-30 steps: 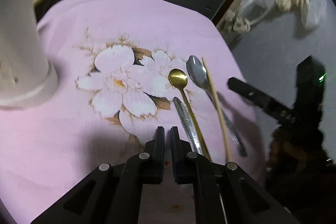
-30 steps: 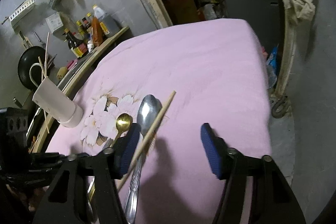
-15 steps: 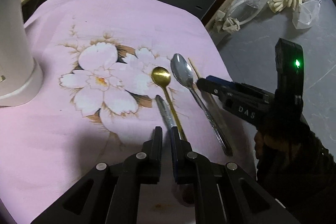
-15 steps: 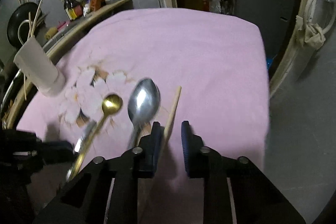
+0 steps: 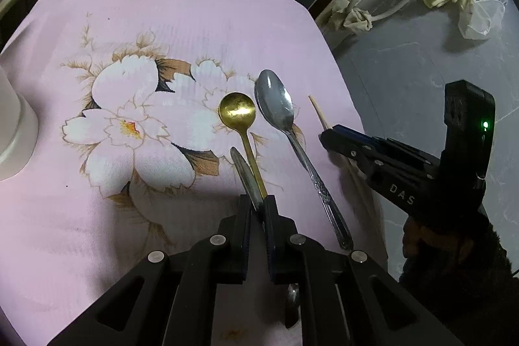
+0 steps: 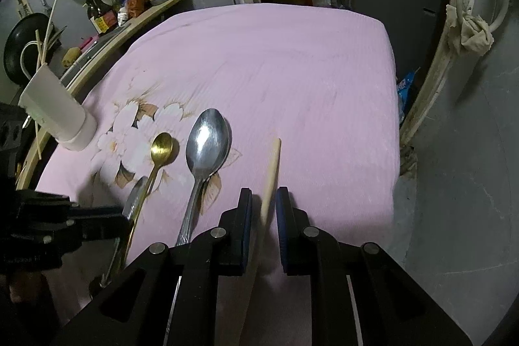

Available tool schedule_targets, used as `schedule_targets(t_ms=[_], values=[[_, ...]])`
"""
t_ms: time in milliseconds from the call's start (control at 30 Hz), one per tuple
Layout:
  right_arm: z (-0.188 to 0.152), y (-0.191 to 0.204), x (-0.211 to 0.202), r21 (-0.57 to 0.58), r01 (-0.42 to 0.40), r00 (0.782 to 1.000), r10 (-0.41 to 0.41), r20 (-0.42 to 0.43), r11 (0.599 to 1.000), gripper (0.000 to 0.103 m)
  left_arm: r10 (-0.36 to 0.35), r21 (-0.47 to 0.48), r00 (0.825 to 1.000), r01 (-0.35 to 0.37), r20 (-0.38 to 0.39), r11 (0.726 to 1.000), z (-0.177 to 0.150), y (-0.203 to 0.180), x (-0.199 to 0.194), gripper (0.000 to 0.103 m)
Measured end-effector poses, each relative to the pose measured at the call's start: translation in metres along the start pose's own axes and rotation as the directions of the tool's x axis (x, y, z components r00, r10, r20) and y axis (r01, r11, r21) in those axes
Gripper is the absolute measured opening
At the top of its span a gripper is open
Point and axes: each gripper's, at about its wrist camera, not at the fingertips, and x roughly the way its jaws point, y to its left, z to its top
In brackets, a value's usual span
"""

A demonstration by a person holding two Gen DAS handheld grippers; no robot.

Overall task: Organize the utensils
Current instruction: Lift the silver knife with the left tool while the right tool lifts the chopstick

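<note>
Pink tablecloth (image 5: 201,21) beneath scattered utensils (image 5: 282,115)

At lower centre, the right gripper (image 6: 262,203) is closing its jaws around a wooden chopstick (image 6: 271,174) on the pink cloth (image 6: 292,70); a steel spoon (image 6: 207,145) lies left of it.

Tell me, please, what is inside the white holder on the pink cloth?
Thin wooden sticks, probably chopsticks, rise out of the white holder in the right wrist view. Its opening faces away, so anything else inside is hidden. The left wrist view shows only its base.
</note>
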Motion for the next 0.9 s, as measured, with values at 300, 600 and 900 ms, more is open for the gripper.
schedule_targets(t_ms=[300,600,900], values=[[0.012,0.013,0.007,0.010,0.069,0.993,-0.068,-0.096,0.998,0.014,0.030,-0.019,0.999,-0.031,-0.021,0.999,0.005,-0.005,0.005,0.007],[0.001,-0.001,-0.034,0.233,-0.065,0.997,0.053,0.057,0.970,0.005,0.073,-0.066,0.995,-0.068,0.073,0.995,-0.002,-0.004,-0.020,0.002],[-0.017,0.017,-0.088,0.289,-0.152,0.962,0.075,0.262,0.945,0.005,0.082,0.018,0.984,-0.086,0.159,0.996,-0.005,-0.003,-0.063,0.002]])
